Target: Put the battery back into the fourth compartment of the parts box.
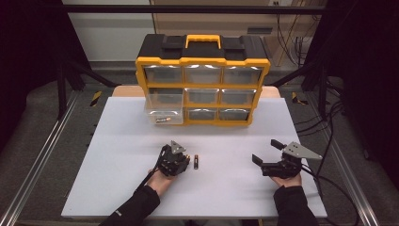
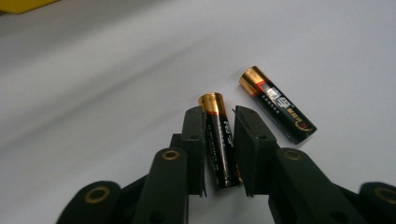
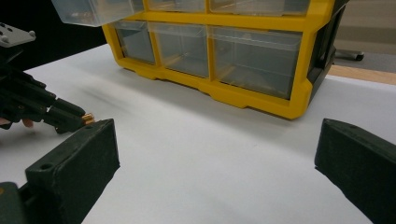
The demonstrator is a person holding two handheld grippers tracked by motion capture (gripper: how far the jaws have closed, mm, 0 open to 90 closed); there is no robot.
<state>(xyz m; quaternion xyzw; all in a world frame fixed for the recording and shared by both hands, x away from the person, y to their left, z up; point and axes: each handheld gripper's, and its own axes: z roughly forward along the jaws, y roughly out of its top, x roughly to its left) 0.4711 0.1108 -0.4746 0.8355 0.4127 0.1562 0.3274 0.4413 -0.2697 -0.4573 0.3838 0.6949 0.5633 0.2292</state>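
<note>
Left gripper [image 2: 219, 114] is seen clamped on a battery [image 2: 219, 144], jaws closed along its black body, gold cap poking out past the tips. Battery is held at the white table [image 1: 117, 188], low, near the person's edge. Grip sits near mid-length, so a straight lift should be made without twisting, to keep the cell from pivoting between the pads.

A second battery [image 2: 278, 105] lies just beside the held one, apart from it, angled; it must not be nudged on the lift.

Right gripper [image 3: 215, 149] is held with jaws wide apart, nothing between them, resting at the table's right side, well apart from the batteries.

Farther back, a yellow organizer [image 1: 202, 61] stands upright. One clear drawer [image 1: 163, 108] at its left column is pulled out, likely the drop spot. Path from batteries to it looks unobstructed; drawer's front lip must be cleared.
</note>
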